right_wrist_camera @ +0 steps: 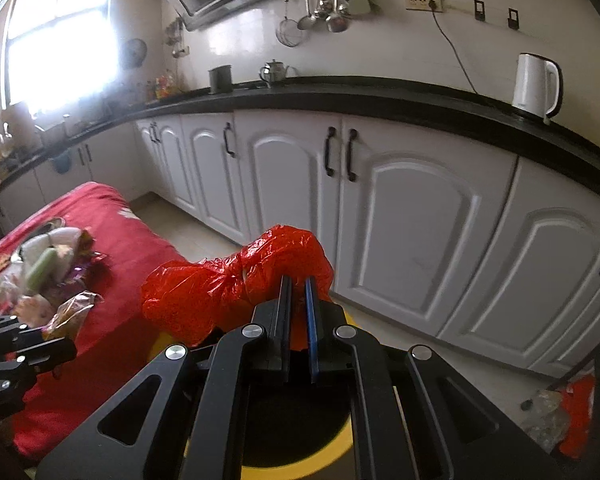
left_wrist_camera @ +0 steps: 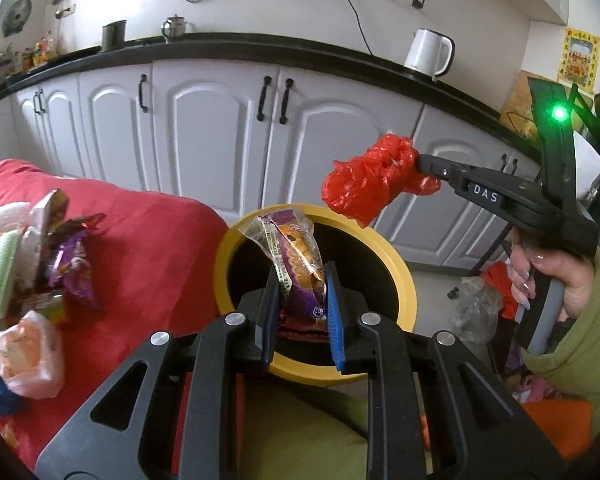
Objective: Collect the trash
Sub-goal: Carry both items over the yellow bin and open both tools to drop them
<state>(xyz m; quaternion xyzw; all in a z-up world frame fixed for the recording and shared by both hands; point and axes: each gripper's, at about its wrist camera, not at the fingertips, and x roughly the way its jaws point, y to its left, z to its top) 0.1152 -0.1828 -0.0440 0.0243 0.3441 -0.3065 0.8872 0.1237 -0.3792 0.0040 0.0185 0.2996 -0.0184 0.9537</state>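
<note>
Both loads hang over the round yellow-rimmed black bin (left_wrist_camera: 396, 276), neither dropped yet. The left hand-held gripper (left_wrist_camera: 302, 308) is clamped on a purple-and-clear plastic snack wrapper (left_wrist_camera: 296, 256); the right hand-held gripper (right_wrist_camera: 298, 308) pinches a crumpled red plastic bag (right_wrist_camera: 228, 284) at the rim's one o'clock. More wrappers (left_wrist_camera: 60, 264) wait on the red-covered tabletop (left_wrist_camera: 152, 248) at nine o'clock, beside the bin; open floor lies toward the white cabinets (left_wrist_camera: 204, 132).
</note>
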